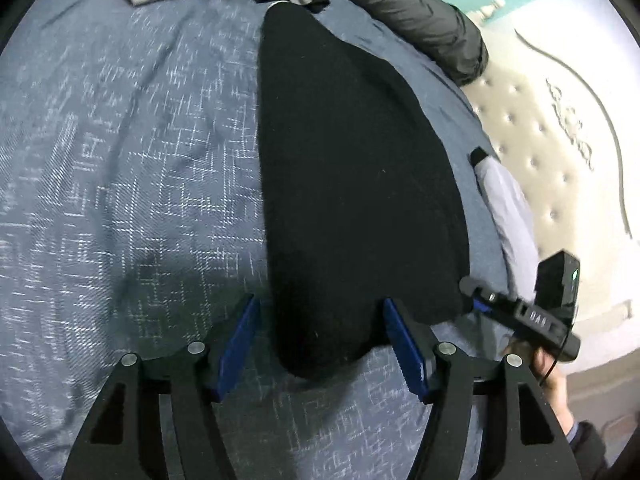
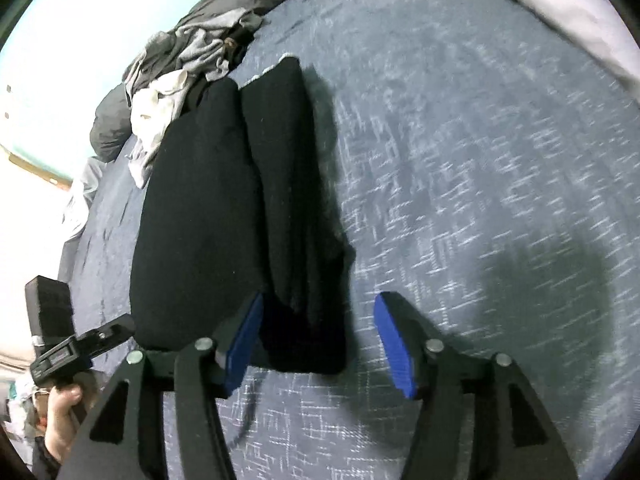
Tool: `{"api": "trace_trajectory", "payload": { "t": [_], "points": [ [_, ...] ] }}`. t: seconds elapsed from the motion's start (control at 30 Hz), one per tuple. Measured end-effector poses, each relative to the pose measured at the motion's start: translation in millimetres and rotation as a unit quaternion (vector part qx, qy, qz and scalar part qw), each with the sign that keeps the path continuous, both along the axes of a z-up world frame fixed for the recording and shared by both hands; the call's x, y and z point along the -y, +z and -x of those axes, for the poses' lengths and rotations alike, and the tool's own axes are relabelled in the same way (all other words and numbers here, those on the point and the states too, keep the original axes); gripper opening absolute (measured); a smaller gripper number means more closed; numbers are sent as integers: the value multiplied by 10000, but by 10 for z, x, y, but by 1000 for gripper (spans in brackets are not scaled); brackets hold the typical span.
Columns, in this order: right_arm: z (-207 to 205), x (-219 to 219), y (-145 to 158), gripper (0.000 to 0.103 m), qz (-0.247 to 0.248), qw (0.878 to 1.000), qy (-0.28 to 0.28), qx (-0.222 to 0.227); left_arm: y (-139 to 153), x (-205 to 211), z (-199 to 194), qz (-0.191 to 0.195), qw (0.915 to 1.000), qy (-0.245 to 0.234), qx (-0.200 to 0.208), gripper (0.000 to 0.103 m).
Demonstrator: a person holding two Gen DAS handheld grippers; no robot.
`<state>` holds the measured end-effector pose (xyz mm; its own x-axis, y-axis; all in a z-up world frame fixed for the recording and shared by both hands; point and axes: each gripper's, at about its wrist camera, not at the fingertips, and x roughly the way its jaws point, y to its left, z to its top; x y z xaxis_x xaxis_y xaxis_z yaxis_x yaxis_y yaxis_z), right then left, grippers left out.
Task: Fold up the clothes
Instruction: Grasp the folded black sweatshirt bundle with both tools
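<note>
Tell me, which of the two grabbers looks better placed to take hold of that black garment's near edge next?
Probably the left gripper: its open jaws straddle the near end of the black garment. The right gripper is open too, but the cloth lies only beside its left pad, the rest over bare blue bedspread.
</note>
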<state>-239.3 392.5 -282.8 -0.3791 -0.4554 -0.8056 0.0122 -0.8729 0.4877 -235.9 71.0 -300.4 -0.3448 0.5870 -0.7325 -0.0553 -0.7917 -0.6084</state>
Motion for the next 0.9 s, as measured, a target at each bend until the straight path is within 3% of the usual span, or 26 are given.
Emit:
{"api": "trace_trajectory", "payload": {
  "t": [0.27, 0.37, 0.43, 0.5, 0.57, 0.9],
  "points": [
    [141, 195, -75, 59, 56, 9993, 362, 104, -93, -27, 98, -181, 9997, 128, 35, 71],
    [191, 271, -82, 60, 26, 9991, 411, 54, -75, -96, 119, -57, 10000, 78, -17, 70],
    [191, 349, -64, 55, -108, 9986, 515, -5, -25, -142, 118, 47, 9999, -13, -112, 64],
    [186, 389, -48, 34, -45, 9981, 612, -37, 2, -157, 101, 106, 9998, -61, -150, 63],
    [195, 393, -47, 28, 76, 9978, 651, -33, 8, -151, 93, 57, 9999, -62, -144, 62],
    [310, 431, -155, 35, 258, 9978, 604, 104, -120, -196, 206, -153, 9997, -133, -97, 67]
  ]
}}
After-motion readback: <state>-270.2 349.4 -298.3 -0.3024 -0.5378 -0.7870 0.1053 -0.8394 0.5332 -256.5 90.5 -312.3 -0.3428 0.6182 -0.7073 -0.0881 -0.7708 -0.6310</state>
